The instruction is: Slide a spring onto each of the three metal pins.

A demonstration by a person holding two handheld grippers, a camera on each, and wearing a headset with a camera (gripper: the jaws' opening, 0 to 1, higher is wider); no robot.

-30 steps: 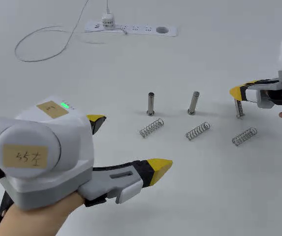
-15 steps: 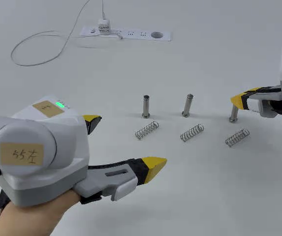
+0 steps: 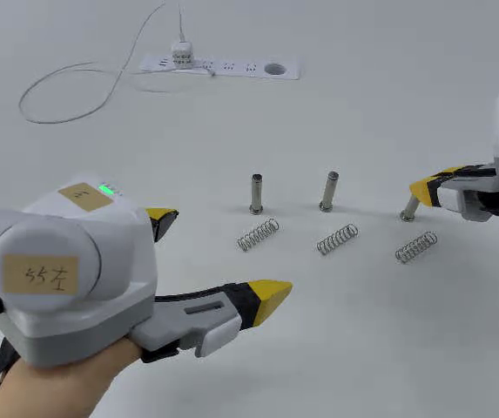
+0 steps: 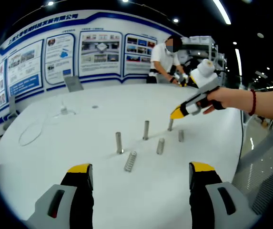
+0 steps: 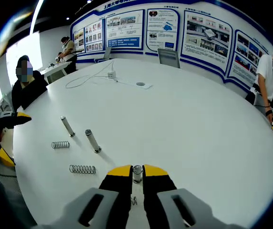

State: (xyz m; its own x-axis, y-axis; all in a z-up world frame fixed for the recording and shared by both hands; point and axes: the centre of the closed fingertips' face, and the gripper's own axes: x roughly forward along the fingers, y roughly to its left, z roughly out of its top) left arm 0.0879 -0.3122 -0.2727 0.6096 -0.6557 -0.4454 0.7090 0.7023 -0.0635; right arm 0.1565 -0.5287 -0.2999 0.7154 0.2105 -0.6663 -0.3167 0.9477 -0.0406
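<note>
The white table (image 3: 362, 348) carries all the parts. The left gripper (image 3: 219, 252) hangs at 8 o'clock in the head view, with its jaws wide apart and nothing between them, well apart from the parts. The right gripper (image 3: 425, 190) enters from 3 o'clock, and in its own view its jaws are closed together on the top of the right pin (image 3: 409, 209). 1 second ago this pin stood nearly upright; now it leans, with its top toward 1 o'clock into the yellow tips. I judge that the gripper is tipping it to load it. The left pin (image 3: 256, 192) and the middle pin (image 3: 328, 191) stand free at 9 o'clock of it. The left spring (image 3: 258, 234), the middle spring (image 3: 337, 239) and the right spring (image 3: 415, 246) lie flat, each near its own pin at 6 o'clock, so no pin carries a spring yet.
</note>
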